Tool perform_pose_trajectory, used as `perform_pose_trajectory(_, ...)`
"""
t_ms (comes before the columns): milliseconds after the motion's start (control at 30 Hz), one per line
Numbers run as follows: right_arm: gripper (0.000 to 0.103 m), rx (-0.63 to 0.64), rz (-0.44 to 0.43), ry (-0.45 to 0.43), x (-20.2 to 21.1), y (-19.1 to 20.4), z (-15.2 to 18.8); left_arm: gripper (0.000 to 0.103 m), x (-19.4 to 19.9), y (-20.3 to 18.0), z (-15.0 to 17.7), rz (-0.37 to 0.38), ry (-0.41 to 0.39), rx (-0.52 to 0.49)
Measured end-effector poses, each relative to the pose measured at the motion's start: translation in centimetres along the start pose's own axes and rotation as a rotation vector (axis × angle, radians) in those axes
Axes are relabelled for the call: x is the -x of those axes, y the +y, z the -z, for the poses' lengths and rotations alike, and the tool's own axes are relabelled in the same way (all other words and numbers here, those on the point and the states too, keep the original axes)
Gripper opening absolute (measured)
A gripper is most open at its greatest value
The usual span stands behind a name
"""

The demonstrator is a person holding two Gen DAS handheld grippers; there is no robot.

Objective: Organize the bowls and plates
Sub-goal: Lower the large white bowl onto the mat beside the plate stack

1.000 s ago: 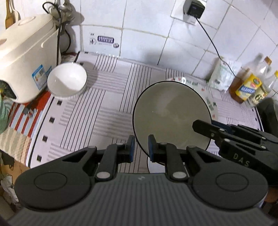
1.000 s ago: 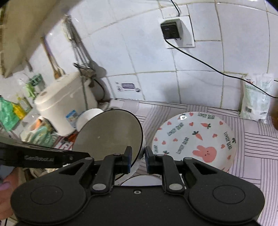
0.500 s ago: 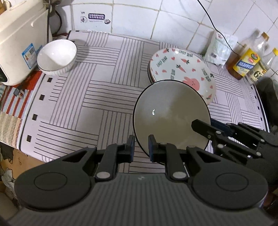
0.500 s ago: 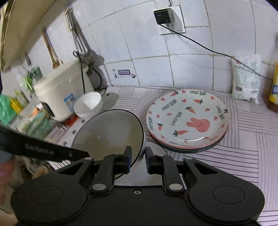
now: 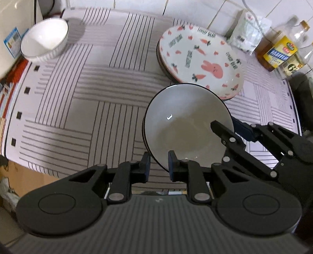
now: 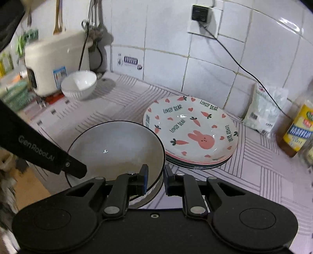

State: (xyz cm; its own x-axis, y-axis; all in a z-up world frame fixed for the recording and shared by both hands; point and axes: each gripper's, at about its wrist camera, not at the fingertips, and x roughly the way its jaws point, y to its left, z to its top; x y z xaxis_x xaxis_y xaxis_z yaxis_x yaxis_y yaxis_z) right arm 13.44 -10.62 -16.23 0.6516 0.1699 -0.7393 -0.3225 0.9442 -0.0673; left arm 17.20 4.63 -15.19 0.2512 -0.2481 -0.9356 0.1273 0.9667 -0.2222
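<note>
1. While the white rice cooker [image 6: 52, 62] stood at the far left against the tiled wall [image 6: 166, 29], a green basket [image 6: 14, 95] sat in front of it and utensils hung blurred above it.
2. Just beside the cooker, a small white ribbed bowl [image 5: 45, 41] rested upright on the striped cloth [image 5: 93, 84] that covered the counter; a red patterned mat [image 5: 10, 78] showed at the cloth's left edge.
3. Near the front edge of the counter, the left gripper [image 5: 158, 168] had its jaws opening, the rim of the grey black-rimmed bowl [image 5: 187, 125] between the blue pads; whether the pads pressed on the rim could not be told.
4. The grey bowl was tilted toward the left camera, low over the cloth, and a white ribbed dish showed under its near side in the right wrist view.
5. The right gripper [image 6: 155, 180] pinched the opposite rim of that bowl, one pad inside and one outside.
6. Just behind the grey bowl and to its right, a stack of plates [image 6: 192, 132] lay on the cloth, the top one printed with a pink rabbit, carrots and hearts.
7. On the wall above, a black plug [image 6: 199, 13] sat in a socket, its cord running down to the right.
8. At the far right, a white bag [image 6: 264, 111] leaned on the tiles, beside oil bottles [image 5: 279, 48] with yellow labels.
</note>
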Motion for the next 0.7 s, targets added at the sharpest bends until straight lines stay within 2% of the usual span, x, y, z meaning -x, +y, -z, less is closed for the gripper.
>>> perform_pose_trajectory(200,0.02,0.067,0.037,0.017,-1.2,0.8,0.2,0.019,-0.6,0.4,-0.4,0.028,0.023,0.023)
perform_pose_trajectory(333,0.021,0.06,0.052,0.02,-1.7,0.8,0.3,0.019,-0.1,0.6,-0.6,0.043,0.022,0.03)
perform_pose_trajectory(467,0.022,0.004,0.044,0.014,-1.1,0.4,0.0,0.032,1.5,0.6,-0.6,0.047,-0.022,0.008)
perform_pose_trajectory(600,0.028,-0.049,0.011,-0.004,0.6,0.2,-0.9,0.034,3.7,1.1,-0.4,0.052,-0.055,0.0)
perform_pose_trajectory(700,0.033,-0.093,-0.035,0.033,2.0,0.0,-1.8,0.038,6.0,2.2,-0.1,0.077,-0.101,0.024)
